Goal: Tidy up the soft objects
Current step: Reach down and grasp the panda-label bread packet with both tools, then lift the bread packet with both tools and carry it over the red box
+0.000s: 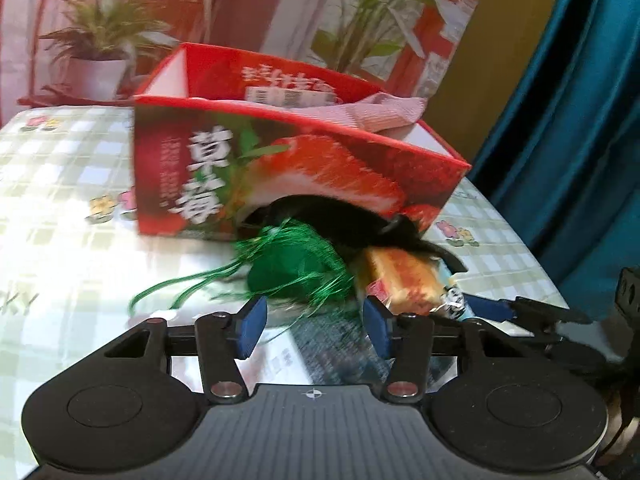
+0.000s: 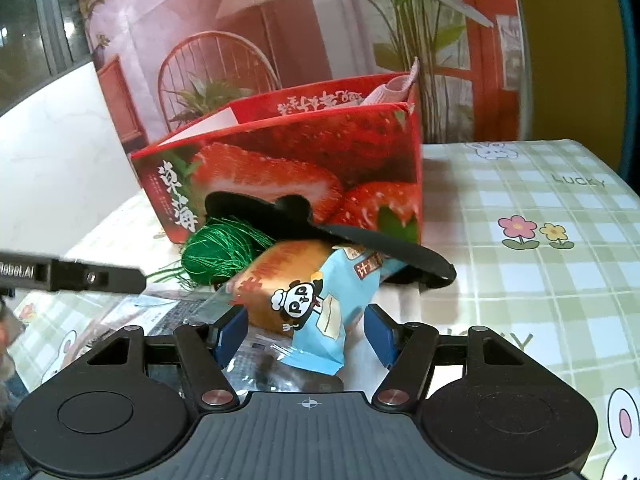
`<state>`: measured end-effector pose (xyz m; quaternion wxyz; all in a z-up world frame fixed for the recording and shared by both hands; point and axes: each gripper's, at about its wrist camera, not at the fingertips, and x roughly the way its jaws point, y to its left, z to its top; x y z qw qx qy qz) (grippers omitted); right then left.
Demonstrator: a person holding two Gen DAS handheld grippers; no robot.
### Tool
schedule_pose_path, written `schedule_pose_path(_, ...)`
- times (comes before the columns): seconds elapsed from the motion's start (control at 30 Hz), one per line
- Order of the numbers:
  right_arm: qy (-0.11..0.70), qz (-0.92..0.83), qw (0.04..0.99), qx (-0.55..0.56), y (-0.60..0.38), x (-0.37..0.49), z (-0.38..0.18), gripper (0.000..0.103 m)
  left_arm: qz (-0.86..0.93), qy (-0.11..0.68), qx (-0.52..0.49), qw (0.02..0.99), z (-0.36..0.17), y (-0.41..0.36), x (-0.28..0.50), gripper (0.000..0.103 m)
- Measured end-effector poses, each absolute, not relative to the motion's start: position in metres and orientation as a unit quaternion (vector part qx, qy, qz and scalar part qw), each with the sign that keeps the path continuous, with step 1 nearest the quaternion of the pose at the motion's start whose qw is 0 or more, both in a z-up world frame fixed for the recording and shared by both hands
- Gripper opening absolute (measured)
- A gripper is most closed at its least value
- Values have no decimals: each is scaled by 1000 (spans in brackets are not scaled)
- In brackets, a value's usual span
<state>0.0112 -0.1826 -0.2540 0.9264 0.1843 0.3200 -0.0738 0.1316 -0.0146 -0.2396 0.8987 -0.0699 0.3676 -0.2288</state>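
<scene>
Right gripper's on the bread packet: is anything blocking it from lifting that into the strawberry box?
Yes. The black eye mask lies draped over the bread packet's far end, between it and the strawberry box. The green tassel sits alongside.

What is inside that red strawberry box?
Inside the strawberry box a pink striped cloth pokes above the rim, and beside it lies something with a barcode label. The box walls hide whatever sits lower down.

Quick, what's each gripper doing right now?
Left gripper: open, tassel just ahead.
Right gripper: closed on the bread packet.
</scene>
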Motion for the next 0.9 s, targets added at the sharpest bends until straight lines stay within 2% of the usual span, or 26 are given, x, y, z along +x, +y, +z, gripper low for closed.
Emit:
schedule_pose_path(0.1,320,-68,929,171,-181,12,-254,57,-247,382,-72,888,-243,-30,144,54)
schedule_pose_path(0.17,322,-60,931,161,-178,13,-255,50,-260,392,-78,879,-248,-39,152,53)
schedule_pose_path(0.33,331,-49,930,150,-175,15,-257,44,-274,414,-117,860,-263,-55,180,54)
schedule_pose_path(0.57,328,-41,930,159,-177,14,-259,42,-299,414,-141,848,-272,-67,185,53)
schedule_pose_path(0.9,335,12,932,140,-156,19,-250,41,-283,408,-108,861,-256,-51,158,53)
